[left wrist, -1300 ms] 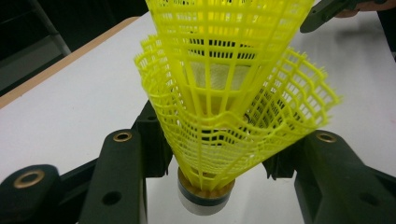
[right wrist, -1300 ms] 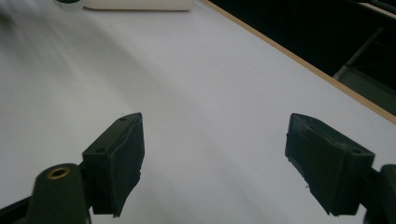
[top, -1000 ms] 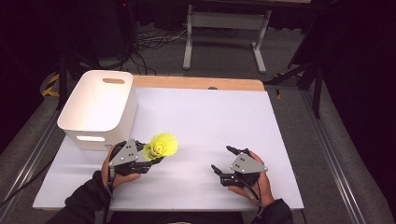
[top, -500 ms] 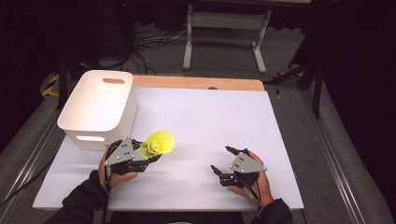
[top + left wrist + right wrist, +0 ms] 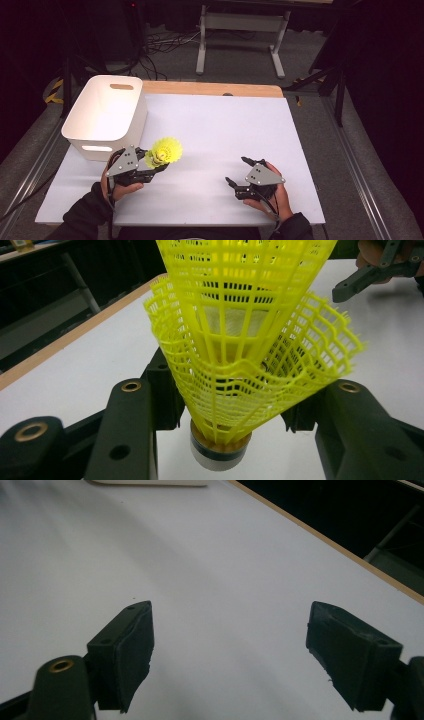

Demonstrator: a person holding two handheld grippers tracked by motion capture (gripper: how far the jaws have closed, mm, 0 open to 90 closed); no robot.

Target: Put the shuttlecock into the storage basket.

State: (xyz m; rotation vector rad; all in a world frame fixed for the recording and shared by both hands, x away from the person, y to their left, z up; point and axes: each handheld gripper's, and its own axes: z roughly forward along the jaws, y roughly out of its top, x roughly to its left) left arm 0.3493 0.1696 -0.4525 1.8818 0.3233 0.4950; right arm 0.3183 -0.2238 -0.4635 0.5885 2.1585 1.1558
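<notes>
A yellow plastic shuttlecock (image 5: 167, 150) is off the table, and my left gripper (image 5: 157, 162) is shut on it near its cork end, close to the white bin (image 5: 100, 135). In the left gripper view its mesh skirt (image 5: 240, 340) looks like two nested cones. The white cork base (image 5: 220, 452) sits low between the black jaws of my left gripper (image 5: 225, 405). My right gripper (image 5: 236, 170) rests at the table's front right. It is open with nothing between its jaws, and in the right gripper view (image 5: 230, 650) only white tabletop lies ahead of them.
The white table (image 5: 225, 125) has a wooden strip along its far edge (image 5: 210, 89). The bin stands at the left rear with handle slots. The other hand's gripper (image 5: 380, 270) shows at the top right of the left gripper view. Dark floor and stands surround the table.
My left gripper has shifted slightly left toward the bin, carrying the shuttlecock. The right gripper has stayed put.
</notes>
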